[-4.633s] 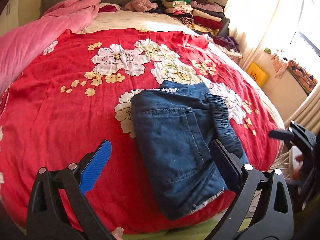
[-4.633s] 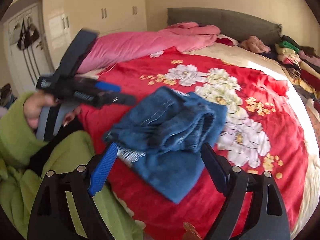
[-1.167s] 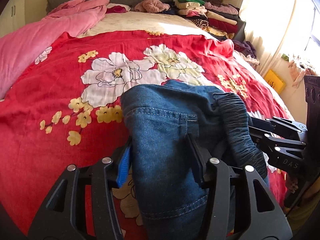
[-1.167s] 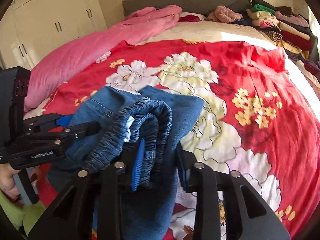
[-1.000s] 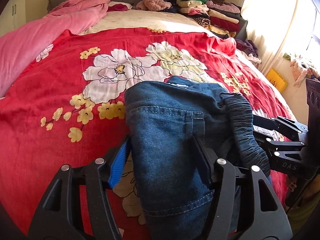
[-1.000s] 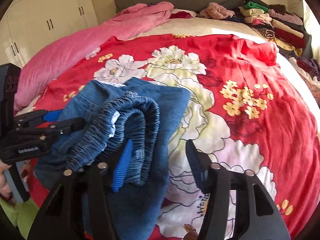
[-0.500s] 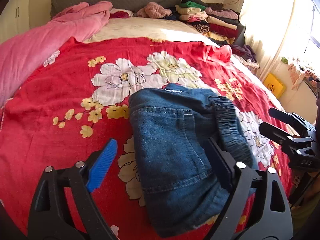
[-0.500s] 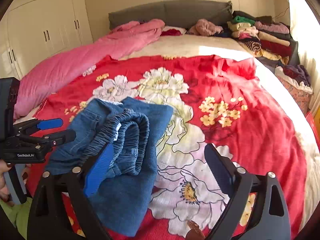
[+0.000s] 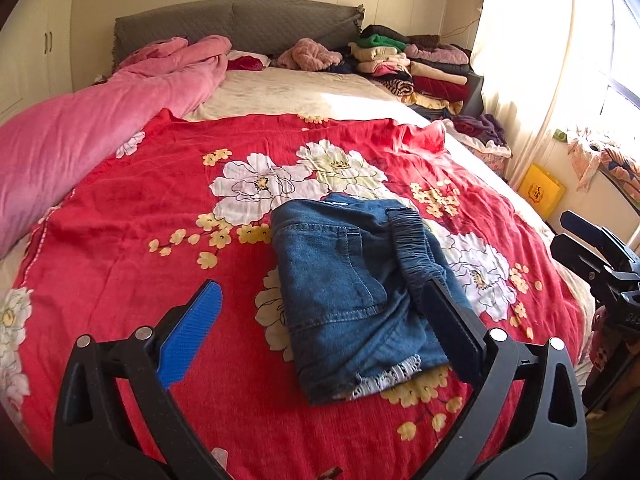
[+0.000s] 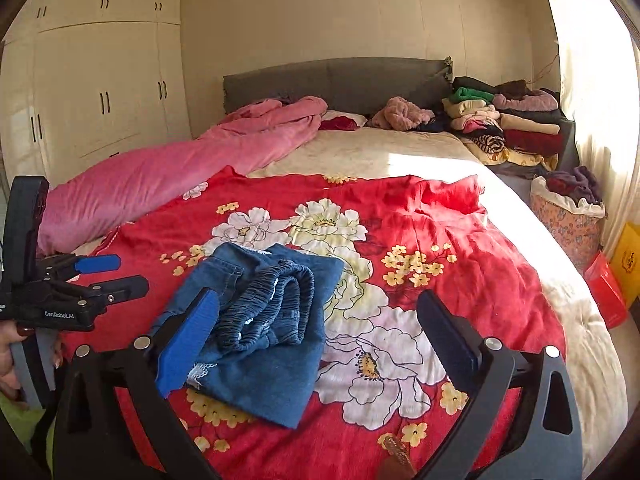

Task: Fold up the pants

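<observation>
Both wrist cameras look from the foot edge of the bed (image 9: 120, 264) toward the headboard (image 9: 240, 24), tilted downward. The left view sits nearer the folded jeans (image 9: 352, 288); the right view looks from their right. Both share the jeans, the red floral blanket (image 10: 460, 264) and the headboard.

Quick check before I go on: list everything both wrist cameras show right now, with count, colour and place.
folded pants: one, blue denim, lying on the red blanket, free of both grippers
red blanket: one, red with white and yellow flowers, spread over the bed
pink quilt: one, pink, along the bed's left side
headboard: one, grey, at the far end
stacked clothes: one pile, mixed colours, far right corner
wardrobe: one, cream, left wall
yellow bag: one, on the floor at right
left gripper: black with one blue pad, jaws opening, nothing between them
right gripper: same, jaws opening, empty
</observation>
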